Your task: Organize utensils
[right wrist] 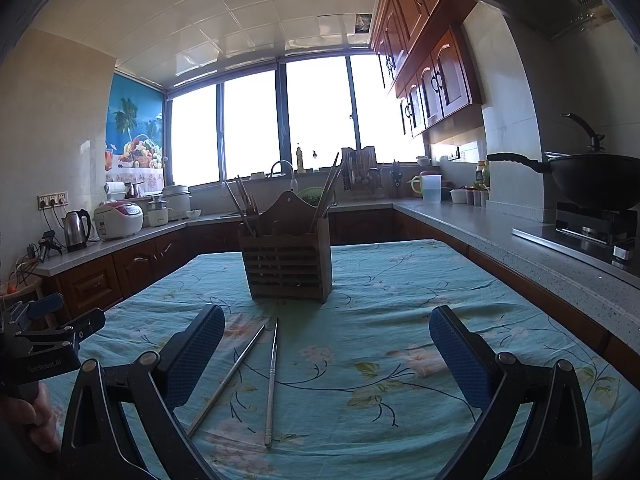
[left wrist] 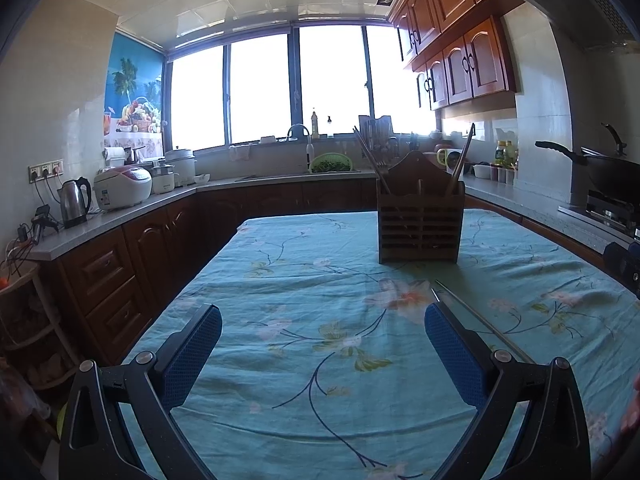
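Note:
A wooden slatted utensil holder (left wrist: 420,224) (right wrist: 287,258) stands upright on the floral teal tablecloth (left wrist: 304,344), with several chopsticks sticking out of it. Two metal chopsticks (right wrist: 250,376) lie loose on the cloth in front of the holder, between my right gripper's fingers and closer to the left finger. In the left wrist view those chopsticks (left wrist: 476,316) run beside and behind my right-hand finger. My left gripper (left wrist: 324,352) is open and holds nothing. My right gripper (right wrist: 328,356) is open above the cloth, also holding nothing. The left gripper's body (right wrist: 44,340) shows at the right wrist view's left edge, with a hand below it.
Kitchen counters surround the table: a kettle (left wrist: 74,202) and rice cooker (left wrist: 122,188) on the left, a sink (left wrist: 300,168) under the window, a wok (right wrist: 592,184) on the stove at right. Wall cabinets (left wrist: 460,52) hang at upper right.

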